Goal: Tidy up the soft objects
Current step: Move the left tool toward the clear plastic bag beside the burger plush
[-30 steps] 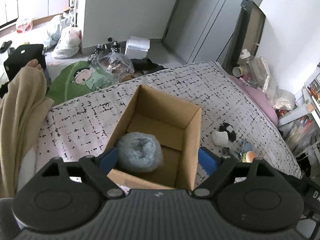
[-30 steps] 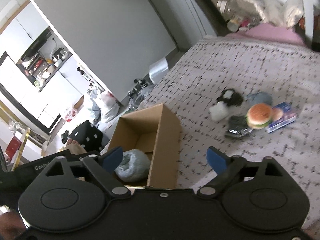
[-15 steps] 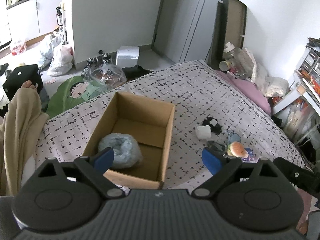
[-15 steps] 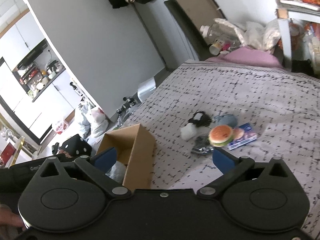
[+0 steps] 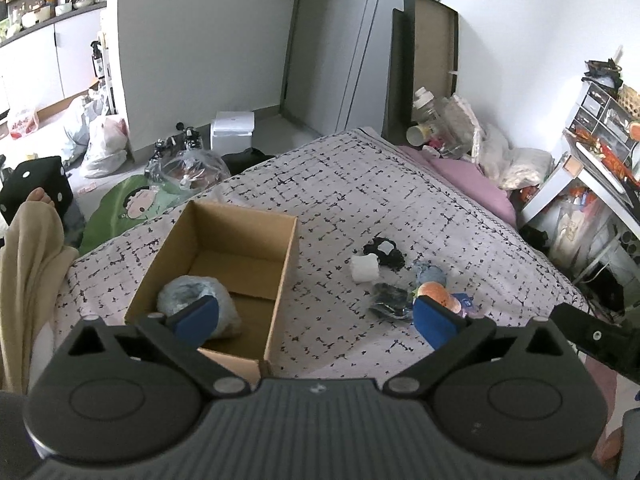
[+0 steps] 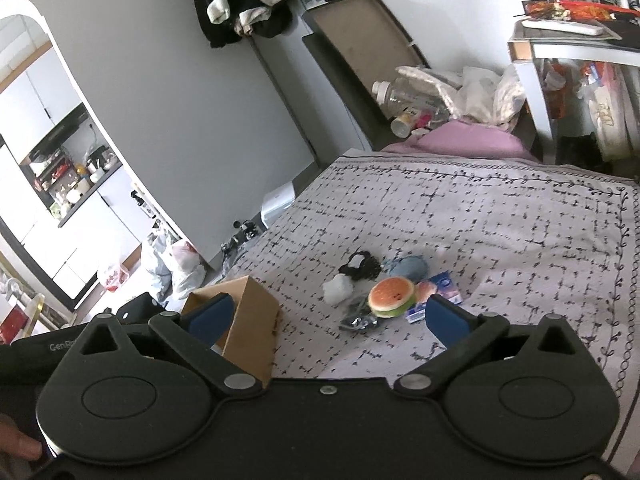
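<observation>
Left gripper: spread wide, empty — cardboard box below-left already holds grey bundle.
Right gripper: wide, empty — burger plush just ahead, likely next.

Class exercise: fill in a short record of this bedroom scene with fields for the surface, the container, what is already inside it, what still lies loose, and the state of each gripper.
Surface: bed with black-and-white patterned cover
Container: open brown cardboard box on the bed
Inside: one fluffy grey-blue bundle
Loose items, to the right of the box: burger-shaped squishy toy, white soft lump, black fabric piece, pale blue soft item, small blue packet
Left gripper: open, empty
Right gripper: open, empty
</observation>
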A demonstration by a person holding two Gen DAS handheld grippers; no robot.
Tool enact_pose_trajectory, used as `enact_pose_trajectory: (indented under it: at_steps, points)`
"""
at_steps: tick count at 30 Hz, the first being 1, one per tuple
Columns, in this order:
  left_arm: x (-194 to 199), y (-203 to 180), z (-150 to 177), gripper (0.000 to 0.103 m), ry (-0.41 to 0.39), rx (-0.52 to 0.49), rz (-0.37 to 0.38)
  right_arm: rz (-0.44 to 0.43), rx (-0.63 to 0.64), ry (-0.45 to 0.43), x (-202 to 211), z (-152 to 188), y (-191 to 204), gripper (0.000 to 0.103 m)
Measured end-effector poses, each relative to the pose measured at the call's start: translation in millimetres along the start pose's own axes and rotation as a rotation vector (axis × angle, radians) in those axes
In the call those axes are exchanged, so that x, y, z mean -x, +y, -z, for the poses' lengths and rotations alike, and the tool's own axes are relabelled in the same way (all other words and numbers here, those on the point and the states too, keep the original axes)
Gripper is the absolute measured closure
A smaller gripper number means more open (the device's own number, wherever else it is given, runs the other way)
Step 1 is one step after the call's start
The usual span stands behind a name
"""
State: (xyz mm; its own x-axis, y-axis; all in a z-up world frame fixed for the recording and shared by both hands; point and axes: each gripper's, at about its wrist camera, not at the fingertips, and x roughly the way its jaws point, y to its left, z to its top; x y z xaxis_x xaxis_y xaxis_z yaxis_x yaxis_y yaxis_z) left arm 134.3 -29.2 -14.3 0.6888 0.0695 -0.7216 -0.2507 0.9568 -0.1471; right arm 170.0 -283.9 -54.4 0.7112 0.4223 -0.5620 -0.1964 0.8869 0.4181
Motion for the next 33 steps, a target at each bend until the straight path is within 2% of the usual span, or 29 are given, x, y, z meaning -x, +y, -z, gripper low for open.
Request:
enact_pose_trajectory:
  at_steps: [17,23,28,33]
  points:
    - [-9.1,-40.8,3.9,0.0,-0.001,-0.039,0.015,0.023,-0.032,-0.021,2.5,-16.8,-46.5,0.0]
    - [-24.3,-52.5,3.9,0.0,0.035,-0.069,0.003,0.019,-0.089,-0.02,-19.4,-11.8,-66.4,0.0]
    - [-44.4,-54.3,3.9,0.001,0.053,-0.064,-0.003,0.006,-0.162,0.038,-43.3,-1.3,-86.9,0.0]
    - [-66.1,-55.2,6.1,0.001,0.07,-0.05,0.028,0.009,-0.228,0.071,-66.8,-0.4,-103.1,0.001]
